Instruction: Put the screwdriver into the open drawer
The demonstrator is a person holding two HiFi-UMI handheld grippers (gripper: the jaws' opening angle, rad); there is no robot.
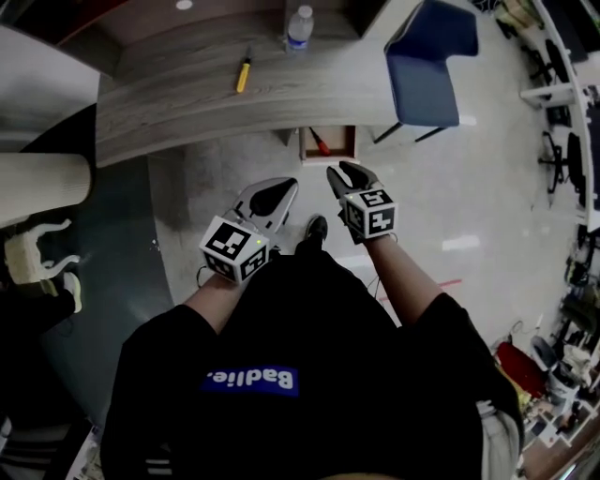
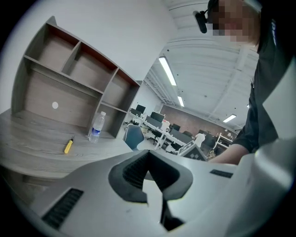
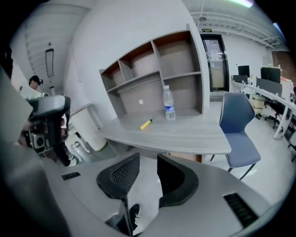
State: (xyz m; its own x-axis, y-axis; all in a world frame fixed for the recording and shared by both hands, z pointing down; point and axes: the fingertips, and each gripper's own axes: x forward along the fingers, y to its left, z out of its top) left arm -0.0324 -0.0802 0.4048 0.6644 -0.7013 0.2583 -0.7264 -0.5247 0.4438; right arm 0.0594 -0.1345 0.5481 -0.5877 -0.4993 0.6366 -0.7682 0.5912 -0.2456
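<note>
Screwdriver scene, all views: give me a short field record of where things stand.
screwdriver: yellow, lying on the desk, untouched
drawer: open below the desk edge, a red item inside
bottle: upright on the desk, beside the screwdriver
left gripper: shut, empty
right gripper: open, empty, short of the desk
</note>
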